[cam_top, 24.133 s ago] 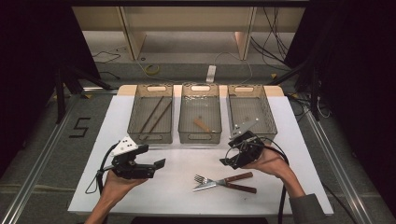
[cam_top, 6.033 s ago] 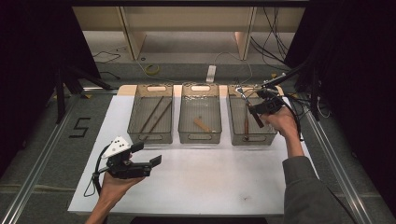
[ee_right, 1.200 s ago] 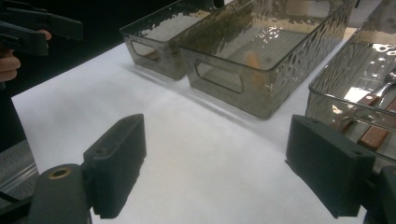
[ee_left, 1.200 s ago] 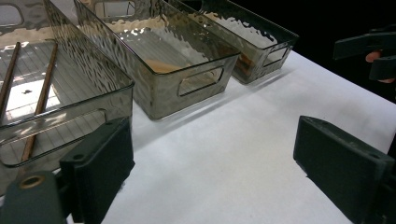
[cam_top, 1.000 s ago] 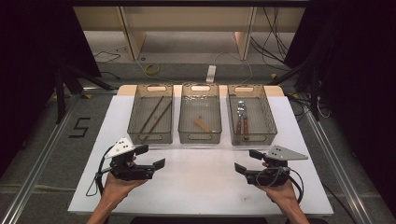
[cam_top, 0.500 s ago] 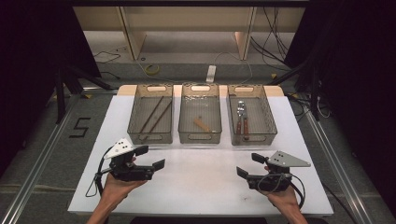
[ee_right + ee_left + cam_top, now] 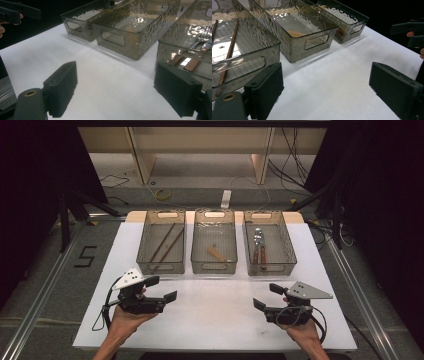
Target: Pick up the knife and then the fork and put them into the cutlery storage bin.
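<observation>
A: What are the two grippers doing near the front edge?

B: The left gripper (image 7: 159, 289) is resting at about 8 o'clock on the white table (image 7: 215, 320), jaws standing wide apart and gripping nothing. The right gripper (image 7: 267, 296) is sitting at about 4 o'clock, jaws spread just as wide, nothing between them.

A: And farther back?

B: Three smoky plastic bins are lining up toward 12 o'clock. The nearest to the right gripper, the right bin (image 7: 265, 270), is holding the cutlery (image 7: 259, 247): two pieces with wooden handles and steel heads, lying lengthwise, just beside each other. The middle bin (image 7: 214, 267) is holding a small wooden piece (image 7: 216, 253), and the left bin (image 7: 161, 268) is holding the chopsticks (image 7: 167, 242).

A: How would the cutlery handle?

B: I'm judging it stiff and fairly light, with slick steel ends. The wooden handles are offering the surer grip, taken across the narrow width. The bin walls are crowding any approach, so coming straight down looks wisest.
</observation>
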A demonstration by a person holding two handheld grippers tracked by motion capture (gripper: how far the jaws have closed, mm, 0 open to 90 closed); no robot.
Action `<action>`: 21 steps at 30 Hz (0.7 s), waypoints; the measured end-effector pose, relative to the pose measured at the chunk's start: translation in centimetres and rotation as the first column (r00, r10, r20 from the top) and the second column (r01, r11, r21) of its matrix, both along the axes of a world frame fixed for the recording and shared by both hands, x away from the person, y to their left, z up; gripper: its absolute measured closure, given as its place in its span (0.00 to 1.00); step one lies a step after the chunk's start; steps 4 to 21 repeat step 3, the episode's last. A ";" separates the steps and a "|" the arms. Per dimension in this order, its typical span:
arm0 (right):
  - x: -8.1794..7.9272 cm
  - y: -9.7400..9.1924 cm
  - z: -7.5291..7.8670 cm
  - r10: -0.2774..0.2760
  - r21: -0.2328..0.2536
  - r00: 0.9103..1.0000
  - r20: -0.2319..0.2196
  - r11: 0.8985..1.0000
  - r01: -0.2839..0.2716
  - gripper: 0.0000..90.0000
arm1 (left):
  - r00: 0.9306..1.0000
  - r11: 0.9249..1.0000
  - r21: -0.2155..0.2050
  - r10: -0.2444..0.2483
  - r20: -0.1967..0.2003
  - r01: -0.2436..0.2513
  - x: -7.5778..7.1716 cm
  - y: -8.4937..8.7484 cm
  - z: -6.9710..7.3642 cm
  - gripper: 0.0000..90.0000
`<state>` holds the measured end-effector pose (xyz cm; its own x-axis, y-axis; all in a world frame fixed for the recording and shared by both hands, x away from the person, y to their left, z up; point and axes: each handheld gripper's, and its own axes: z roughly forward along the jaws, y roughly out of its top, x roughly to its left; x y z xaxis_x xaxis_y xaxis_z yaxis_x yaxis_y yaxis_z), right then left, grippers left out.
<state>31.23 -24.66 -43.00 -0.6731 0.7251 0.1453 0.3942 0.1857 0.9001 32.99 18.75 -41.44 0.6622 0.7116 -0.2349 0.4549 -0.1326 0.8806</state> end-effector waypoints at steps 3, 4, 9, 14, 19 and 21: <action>0.0 0.0 0.0 -0.002 -0.001 1.000 0.000 1.000 0.002 0.22 | 1.000 1.000 0.000 -0.001 -0.001 0.001 0.0 0.0 0.0 0.13; 0.0 0.0 0.0 -0.002 -0.001 1.000 0.000 1.000 0.002 0.22 | 1.000 1.000 0.000 -0.001 -0.001 0.001 0.0 0.0 0.0 0.13; 0.0 0.0 0.0 -0.002 -0.001 1.000 0.000 1.000 0.002 0.22 | 1.000 1.000 0.000 -0.001 -0.001 0.001 0.0 0.0 0.0 0.13; 0.0 0.0 0.0 -0.002 -0.001 1.000 0.000 1.000 0.002 0.22 | 1.000 1.000 0.000 -0.001 -0.001 0.001 0.0 0.0 0.0 0.13; 0.0 0.0 0.0 -0.002 -0.001 1.000 0.000 1.000 0.002 0.22 | 1.000 1.000 0.000 -0.001 -0.001 0.001 0.0 0.0 0.0 0.13; 0.0 0.0 0.0 -0.002 -0.001 1.000 0.000 1.000 0.002 0.22 | 1.000 1.000 0.000 -0.001 -0.001 0.001 0.0 0.0 0.0 0.13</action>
